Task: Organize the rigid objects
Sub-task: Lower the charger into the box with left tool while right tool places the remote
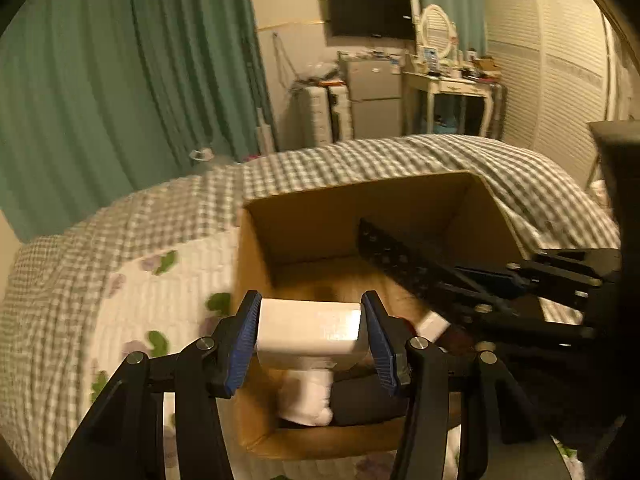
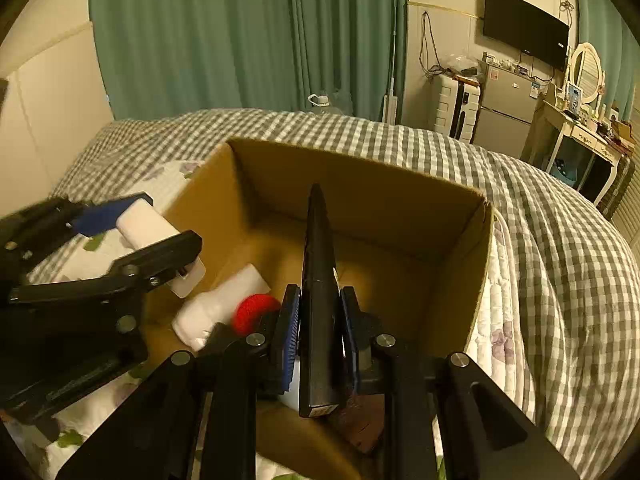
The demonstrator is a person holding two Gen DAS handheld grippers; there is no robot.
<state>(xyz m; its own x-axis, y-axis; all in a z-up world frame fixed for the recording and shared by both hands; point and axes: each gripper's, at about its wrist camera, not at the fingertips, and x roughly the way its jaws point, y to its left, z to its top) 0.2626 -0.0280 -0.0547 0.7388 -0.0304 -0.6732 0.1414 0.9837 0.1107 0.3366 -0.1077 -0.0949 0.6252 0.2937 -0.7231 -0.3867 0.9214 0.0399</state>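
An open cardboard box point(image 1: 400, 196) point(image 2: 360, 176) sits on the bed. My left gripper point(image 1: 310, 320) is shut on a white rectangular object point(image 1: 310, 334) and holds it over the box's near left edge; it also shows in the right wrist view point(image 2: 150, 226). My right gripper point(image 2: 318, 312) is shut on a long flat black object point(image 2: 318, 280) held on edge above the box interior; it shows in the left wrist view point(image 1: 400, 256). Inside the box lie a white bottle point(image 2: 218, 308) point(image 1: 308, 398), a red round object point(image 2: 254, 312) and a dark brown item point(image 2: 360, 420).
The bed has a grey checked blanket point(image 2: 560, 240) and a white floral quilt point(image 1: 160, 292). Green curtains point(image 2: 240, 40) hang behind. A small fridge point(image 2: 504, 108), a white suitcase point(image 2: 456, 108), a dressing table with mirror point(image 2: 580, 120) and a wall TV point(image 2: 524, 28) stand at the far right.
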